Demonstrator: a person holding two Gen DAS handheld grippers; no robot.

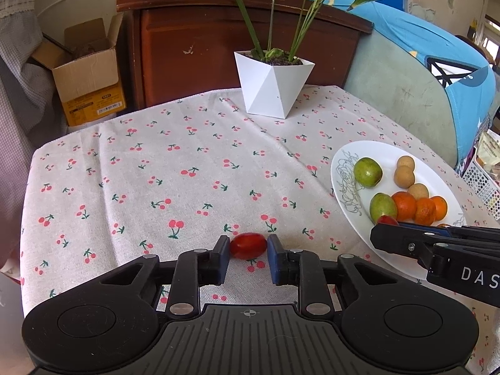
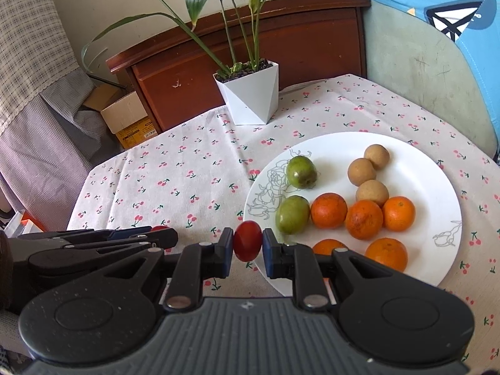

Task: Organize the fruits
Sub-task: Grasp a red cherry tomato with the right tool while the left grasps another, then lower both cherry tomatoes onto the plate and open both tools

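left wrist view: a red cherry tomato [image 1: 248,245] lies on its side on the cherry-print tablecloth [image 1: 175,168], near the front edge of the table. the left gripper [image 1: 248,251] is clamped on it, one blue pad [image 1: 225,251] pressed against each end of the fruit. whether the tomato rests on the cloth or is raised just off it cannot be told.

right wrist view: a second red cherry tomato [image 2: 247,245] is clamped in the right gripper [image 2: 247,248], its pads [image 2: 228,248] tight on either side, the fruit standing on end between them. it is held at the left rim of the white plate [image 2: 437,187], just beside the nearer green fruit; its height over the rim cannot be told.

the plate sits on the right part of the table. on it lie two green fruits [image 2: 300,171], one behind the other at the left; three round tan fruits [image 2: 361,172] in a loose column toward the back; three oranges [image 2: 364,219] in a row touching one another across the middle; and two more oranges [image 2: 386,253] nearer the front, one partly hidden behind the gripper. a grey line drawing marks the plate's left side.

the two grippers sit side by side, near each other; each shows in the other's view.

behind, at the far edge of the cloth, stands a white faceted pot [image 1: 273,86] with a green plant. beyond the table are a dark wooden cabinet [image 1: 218,43], an open cardboard box [image 1: 89,72] and a chair draped in blue cloth [image 1: 437,47].
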